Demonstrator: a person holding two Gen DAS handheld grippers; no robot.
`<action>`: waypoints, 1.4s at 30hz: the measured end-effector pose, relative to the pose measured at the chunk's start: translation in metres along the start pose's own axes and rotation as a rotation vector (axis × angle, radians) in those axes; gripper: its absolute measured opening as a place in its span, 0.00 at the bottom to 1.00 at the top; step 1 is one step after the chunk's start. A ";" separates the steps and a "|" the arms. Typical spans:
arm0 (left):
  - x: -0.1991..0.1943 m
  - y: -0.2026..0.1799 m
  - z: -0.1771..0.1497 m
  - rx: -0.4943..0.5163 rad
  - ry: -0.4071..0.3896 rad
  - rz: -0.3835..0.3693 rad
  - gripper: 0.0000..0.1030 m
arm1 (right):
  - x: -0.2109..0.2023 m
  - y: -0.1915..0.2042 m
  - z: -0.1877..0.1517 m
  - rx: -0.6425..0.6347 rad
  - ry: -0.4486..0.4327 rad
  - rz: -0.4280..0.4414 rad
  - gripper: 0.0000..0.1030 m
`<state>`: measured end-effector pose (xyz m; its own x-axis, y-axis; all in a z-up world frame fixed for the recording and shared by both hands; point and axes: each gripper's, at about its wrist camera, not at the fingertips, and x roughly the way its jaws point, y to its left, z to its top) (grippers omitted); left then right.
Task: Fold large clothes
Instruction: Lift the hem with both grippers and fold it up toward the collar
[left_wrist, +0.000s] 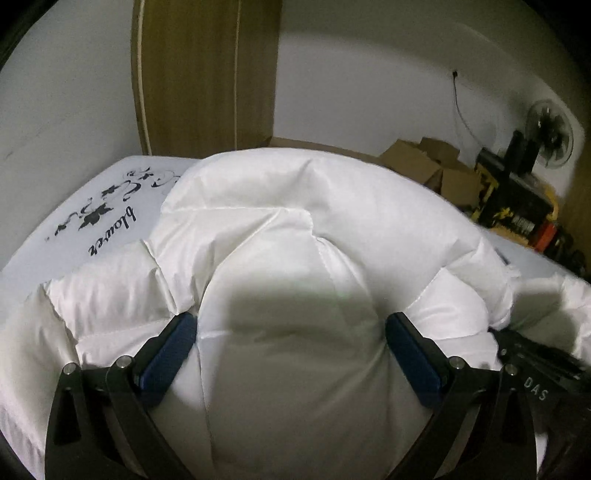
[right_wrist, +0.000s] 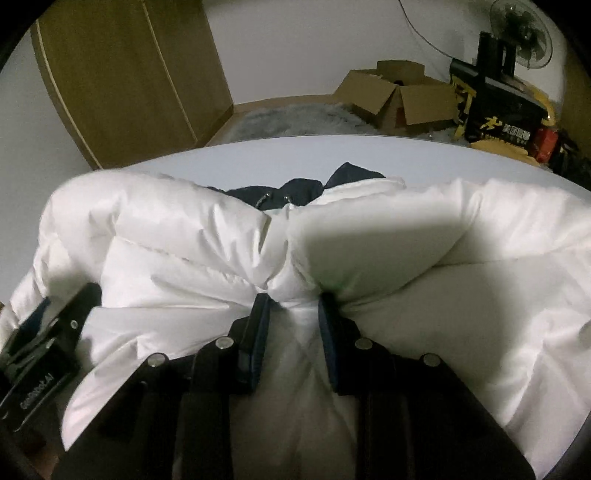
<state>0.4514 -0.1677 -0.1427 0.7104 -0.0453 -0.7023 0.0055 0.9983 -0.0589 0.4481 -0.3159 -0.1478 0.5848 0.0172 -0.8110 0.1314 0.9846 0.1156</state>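
A white puffer jacket lies bunched on the bed and fills both views; it also shows in the right wrist view. My left gripper is wide apart, with a thick puffed fold of the jacket bulging between its blue pads. My right gripper is shut on a pinched fold of the white jacket. A dark navy lining or collar shows at the jacket's far edge. The other gripper shows at the side of each view, on the right in the left wrist view and on the left in the right wrist view.
The bed sheet is white with a black floral print and lettering. A wooden wardrobe stands behind. Cardboard boxes, a fan and a black-and-yellow box sit on the floor past the bed's far edge.
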 end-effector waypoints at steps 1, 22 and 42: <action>0.001 -0.002 0.001 0.009 0.021 0.007 1.00 | -0.001 0.001 0.000 -0.003 0.000 -0.003 0.28; 0.028 0.061 0.014 -0.058 0.062 -0.084 1.00 | -0.054 -0.138 -0.022 0.201 -0.041 -0.234 0.66; 0.042 0.063 0.017 -0.060 0.091 -0.090 1.00 | -0.040 -0.132 -0.034 0.155 -0.048 -0.288 0.67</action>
<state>0.4931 -0.1056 -0.1640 0.6423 -0.1405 -0.7535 0.0225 0.9861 -0.1647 0.3799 -0.4407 -0.1505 0.5428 -0.2697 -0.7954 0.4146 0.9096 -0.0255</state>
